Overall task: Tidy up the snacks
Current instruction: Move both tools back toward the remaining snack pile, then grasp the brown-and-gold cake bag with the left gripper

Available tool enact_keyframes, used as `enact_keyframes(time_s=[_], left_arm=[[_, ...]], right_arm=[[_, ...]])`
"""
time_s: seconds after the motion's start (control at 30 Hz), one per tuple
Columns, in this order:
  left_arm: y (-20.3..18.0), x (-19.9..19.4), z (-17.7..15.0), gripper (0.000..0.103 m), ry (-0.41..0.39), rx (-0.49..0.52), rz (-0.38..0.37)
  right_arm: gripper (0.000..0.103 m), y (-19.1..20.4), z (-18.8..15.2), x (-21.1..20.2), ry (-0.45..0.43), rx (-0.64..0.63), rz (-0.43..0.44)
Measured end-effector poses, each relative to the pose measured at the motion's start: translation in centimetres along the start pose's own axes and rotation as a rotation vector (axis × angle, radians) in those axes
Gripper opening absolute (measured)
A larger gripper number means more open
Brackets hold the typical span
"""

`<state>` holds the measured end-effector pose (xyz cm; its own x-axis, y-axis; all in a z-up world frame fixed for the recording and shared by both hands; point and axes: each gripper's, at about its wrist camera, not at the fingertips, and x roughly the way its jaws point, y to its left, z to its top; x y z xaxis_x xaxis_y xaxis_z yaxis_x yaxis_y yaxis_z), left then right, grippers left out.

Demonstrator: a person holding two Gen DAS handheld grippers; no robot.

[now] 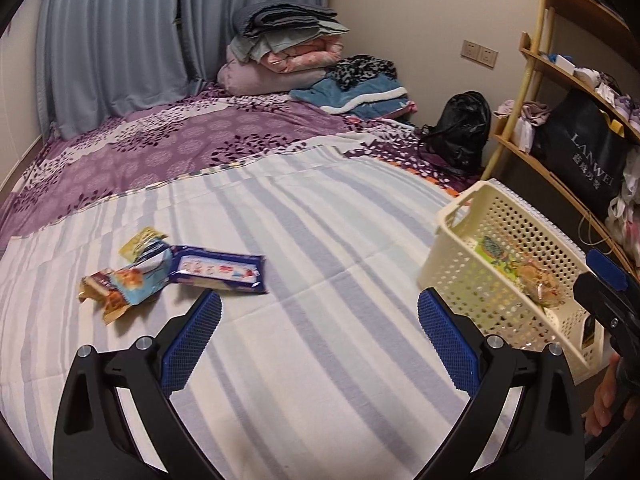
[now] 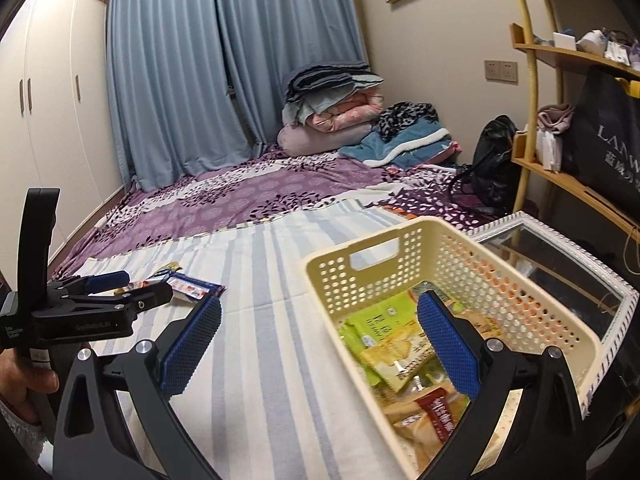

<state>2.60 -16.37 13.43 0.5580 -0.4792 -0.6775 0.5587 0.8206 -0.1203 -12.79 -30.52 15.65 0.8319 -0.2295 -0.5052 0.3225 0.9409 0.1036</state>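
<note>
- Loose snack packets (image 1: 168, 276) in a small pile on the striped white-and-blue blanket (image 1: 320, 260) spread over the bed: a dark blue flat wrapper (image 1: 220, 270), a light blue and orange packet (image 1: 124, 286), and a yellow-green one (image 1: 142, 240) behind them. They touch or overlap.
- Cream perforated plastic basket (image 2: 492, 276) sits at the right edge of the blanket, well apart from the pile. It already holds several packets: green, yellow and a red-labelled one (image 2: 438, 414).
- Left hand-held gripper (image 1: 320, 312) hovers above the blanket with jaws wide apart and nothing between them; the pile is just ahead and to its left.
- Right hand-held gripper (image 2: 320, 316) is also spread wide and empty, poised over the basket's near left wall, one pad over the basket contents.
- Step, as judged: between placements, with the basket partly filled and the pile left to move.
- Next move likely calls for the left gripper to swing left and drop over the dark blue wrapper. It lies flat, so it needs a low pinch on an edge.
- Risk: the overlapping packets may drag along.
- Around: purple floral bedsheet (image 1: 180, 140), folded bedding stack (image 1: 280, 48), blue curtains (image 1: 120, 40), bamboo shelf (image 1: 560, 80).
</note>
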Motion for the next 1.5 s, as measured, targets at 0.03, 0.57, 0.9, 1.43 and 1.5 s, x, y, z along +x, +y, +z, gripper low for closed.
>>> enact_keyframes(time_s=[0.03, 0.57, 0.9, 1.43, 1.5], left_arm=[[0.8, -0.1, -0.2, 0.1, 0.001, -0.01, 0.008], [12.5, -0.6, -3.1, 0.1, 0.037, -0.14, 0.187], [18.9, 0.7, -2.9, 0.1, 0.003, -0.151, 0.23], [24.8, 7.6, -2.2, 0.1, 0.064, -0.001, 0.138], [25.0, 8.2, -2.2, 0.1, 0.078, 0.017, 0.108]], right_arm=[[0.098, 0.4, -0.1, 0.2, 0.006, -0.007, 0.006], [0.098, 7.6, -2.1, 4.3, 0.126, -0.127, 0.129], [0.098, 10.9, -3.4, 7.1, 0.202, -0.177, 0.195], [0.098, 13.3, -4.1, 11.1, 0.292, -0.214, 0.212], [0.098, 13.4, -4.2, 11.4, 0.299, -0.214, 0.21]])
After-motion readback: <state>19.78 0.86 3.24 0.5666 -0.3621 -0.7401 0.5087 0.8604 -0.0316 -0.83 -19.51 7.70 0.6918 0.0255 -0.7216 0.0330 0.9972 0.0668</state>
